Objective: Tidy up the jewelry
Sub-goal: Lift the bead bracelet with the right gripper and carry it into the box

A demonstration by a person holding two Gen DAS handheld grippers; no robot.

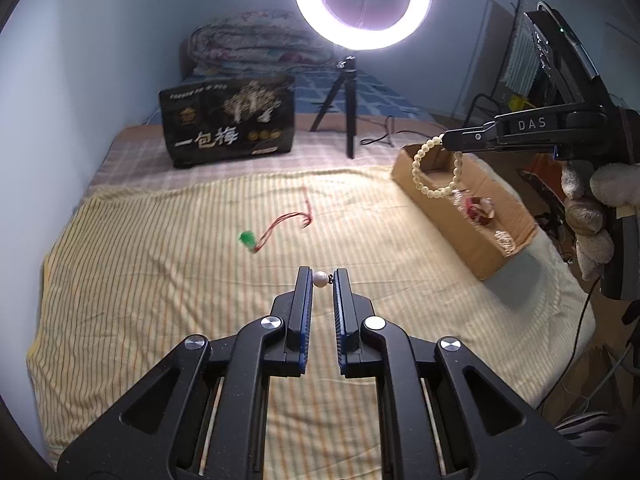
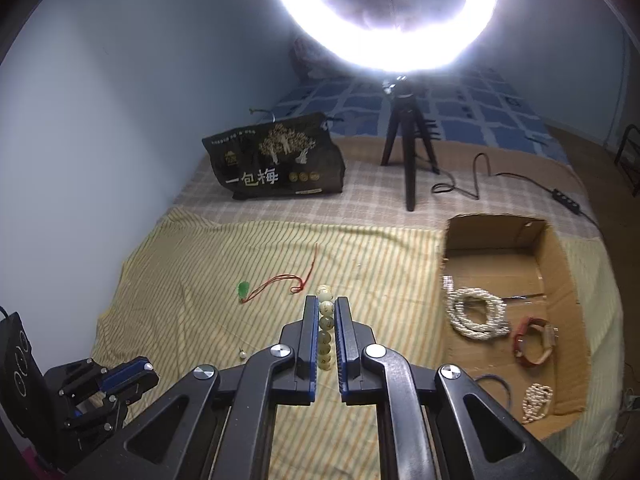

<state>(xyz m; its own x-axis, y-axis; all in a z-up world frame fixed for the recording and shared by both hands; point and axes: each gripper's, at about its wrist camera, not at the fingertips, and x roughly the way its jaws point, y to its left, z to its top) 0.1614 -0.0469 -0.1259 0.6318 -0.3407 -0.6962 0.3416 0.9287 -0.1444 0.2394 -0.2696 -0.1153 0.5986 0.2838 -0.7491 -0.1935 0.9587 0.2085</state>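
Observation:
My left gripper (image 1: 322,278) has its fingers close around a small white pearl earring (image 1: 319,279) lying on the striped cloth; the pearl sits between the tips. In the right wrist view the pearl (image 2: 242,355) lies just ahead of the left gripper (image 2: 136,372). My right gripper (image 2: 325,308) is shut on a cream bead bracelet (image 2: 325,322); in the left wrist view the bracelet (image 1: 434,170) hangs from it above the cardboard box (image 1: 456,236). A green pendant on a red cord (image 1: 249,239) lies on the cloth, also in the right wrist view (image 2: 243,290).
The box (image 2: 560,276) holds a white rope necklace (image 2: 476,314), a red strap piece (image 2: 534,340), a small pearl piece (image 2: 536,402) and a blue cord. A black snack bag (image 1: 228,120) and a ring light tripod (image 1: 344,104) stand behind. The bed edge is right.

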